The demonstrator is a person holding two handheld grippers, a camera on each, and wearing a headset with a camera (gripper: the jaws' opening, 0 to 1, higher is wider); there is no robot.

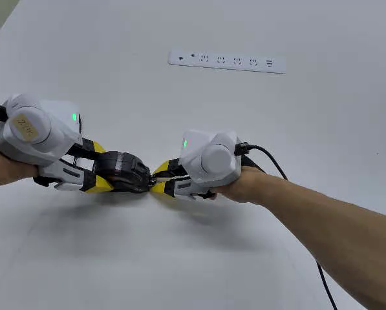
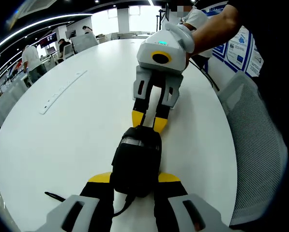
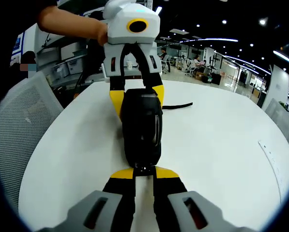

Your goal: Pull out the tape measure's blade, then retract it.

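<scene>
The black tape measure point(image 1: 123, 171) sits low over the white counter point(image 1: 180, 258), between my two tools. I see no blade pulled out. My left hand-held gripper point(image 1: 101, 166) hugs its fat body, one yellow tip on each side. My right hand-held gripper point(image 1: 159, 178) faces it. Its jaws are almost together and pinch the small end piece at the front of the tape measure. A white power strip point(image 1: 226, 62) lies far back on the counter.
</scene>
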